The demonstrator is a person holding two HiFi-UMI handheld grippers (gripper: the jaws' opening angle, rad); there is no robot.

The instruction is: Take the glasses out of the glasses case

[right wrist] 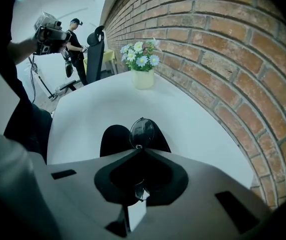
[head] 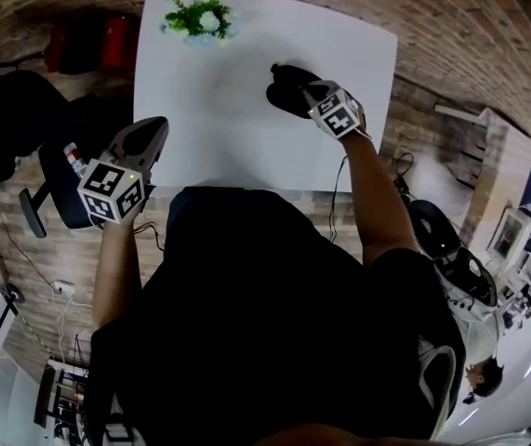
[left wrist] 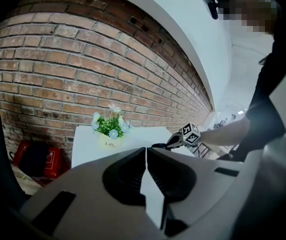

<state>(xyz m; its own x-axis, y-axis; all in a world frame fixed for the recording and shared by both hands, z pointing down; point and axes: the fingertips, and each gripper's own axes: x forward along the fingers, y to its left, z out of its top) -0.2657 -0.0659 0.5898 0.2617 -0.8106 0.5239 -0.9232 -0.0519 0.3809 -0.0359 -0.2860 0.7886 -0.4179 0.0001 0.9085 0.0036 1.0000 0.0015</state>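
right gripper view only: glasses [right wrist: 141, 132] pinched in right tool [right wrist: 141, 151]; left tool [left wrist: 146, 150] closed

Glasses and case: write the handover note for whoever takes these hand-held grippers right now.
Right hand-held gripper: shut on the glasses, one lens showing above the jaw tips, just in front of the black case.
Left hand-held gripper: shut, empty, held off the near left corner of the white table.
Done: glasses gripped. I cannot tell whether they are fully clear of the case.
Left: probably lift them clear and set them on bare table, away from the flower pot.
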